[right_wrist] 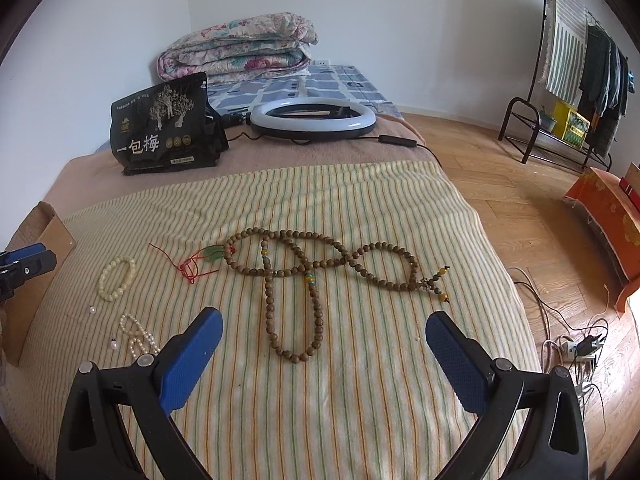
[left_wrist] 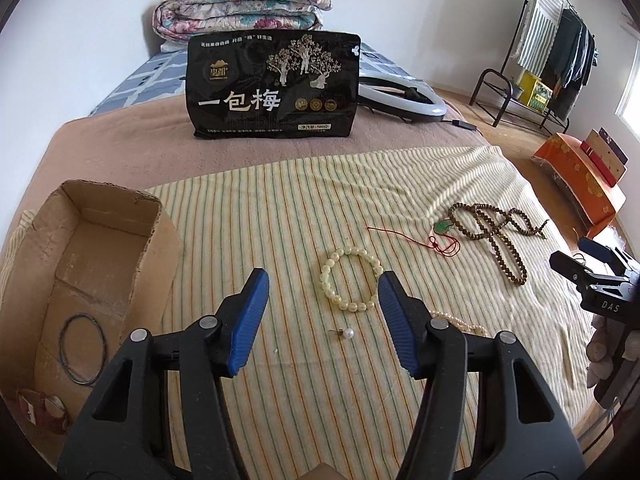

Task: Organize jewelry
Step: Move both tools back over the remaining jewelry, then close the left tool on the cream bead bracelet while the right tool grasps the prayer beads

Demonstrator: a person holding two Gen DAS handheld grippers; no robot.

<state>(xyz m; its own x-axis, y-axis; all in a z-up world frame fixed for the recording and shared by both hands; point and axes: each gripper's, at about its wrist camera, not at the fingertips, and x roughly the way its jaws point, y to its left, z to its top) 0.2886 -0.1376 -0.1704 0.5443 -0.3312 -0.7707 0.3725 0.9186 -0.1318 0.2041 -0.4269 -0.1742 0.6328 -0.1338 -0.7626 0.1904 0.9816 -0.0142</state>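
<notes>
Jewelry lies on a striped towel on the bed. A cream bead bracelet (left_wrist: 350, 278) (right_wrist: 117, 279) lies just ahead of my open, empty left gripper (left_wrist: 324, 286). A pearl earring (left_wrist: 346, 333) lies between its fingers. A pearl strand (left_wrist: 460, 323) (right_wrist: 138, 336) sits by the right finger. A long brown bead necklace (right_wrist: 304, 268) (left_wrist: 496, 232) lies ahead of my open, empty right gripper (right_wrist: 324, 330). A jade pendant on red cord (right_wrist: 208, 258) (left_wrist: 444, 232) lies left of it. A cardboard box (left_wrist: 80, 264) at the left holds a dark thin ring (left_wrist: 82, 350).
A black snack bag (left_wrist: 272, 84) (right_wrist: 164, 128) stands at the far side of the towel. A ring light (right_wrist: 312, 118) and folded quilt (right_wrist: 240, 46) lie behind. The bed edge drops to a wooden floor (right_wrist: 520, 200) at the right, with cables and an orange box (right_wrist: 612, 216).
</notes>
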